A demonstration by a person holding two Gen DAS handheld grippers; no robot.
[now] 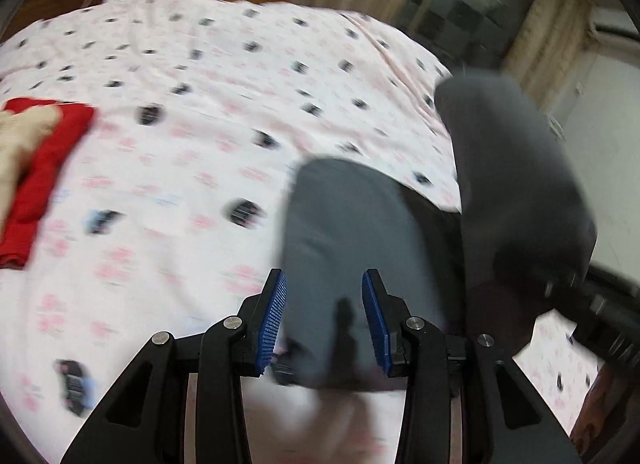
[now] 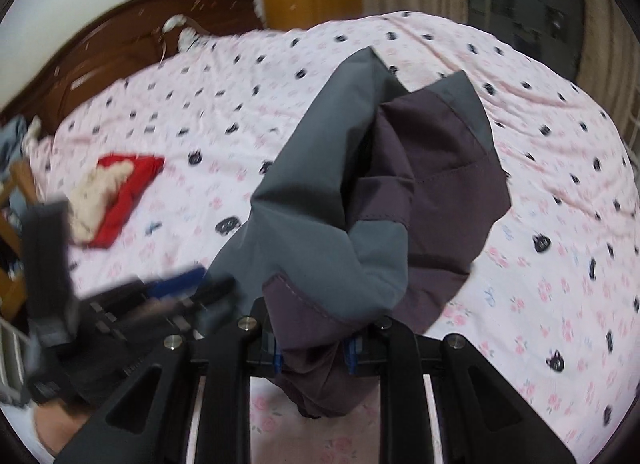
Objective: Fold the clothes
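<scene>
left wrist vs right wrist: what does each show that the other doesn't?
Left wrist only: left gripper with its blue pads apart around grey cloth, not pinching it.
Right wrist only: right gripper shut on the garment; its purple panels; headboard clearly visible.
Both: the garment, the pink sheet, the red cloth with a beige item on it.

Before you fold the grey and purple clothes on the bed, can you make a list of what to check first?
1. Right gripper holding the grey and purple fabric garment: ok, shut on it.
2. Left gripper holding it too: not ok, jaws open around the grey cloth.
3. Garment lying flat: not ok, bunched and hanging.
4. Bare space on the pink patterned bedsheet: ok.
5. Red folded cloth with beige fluffy piece on top out of the way: ok, off to the left.
6. Which garment it is: cannot tell.
</scene>
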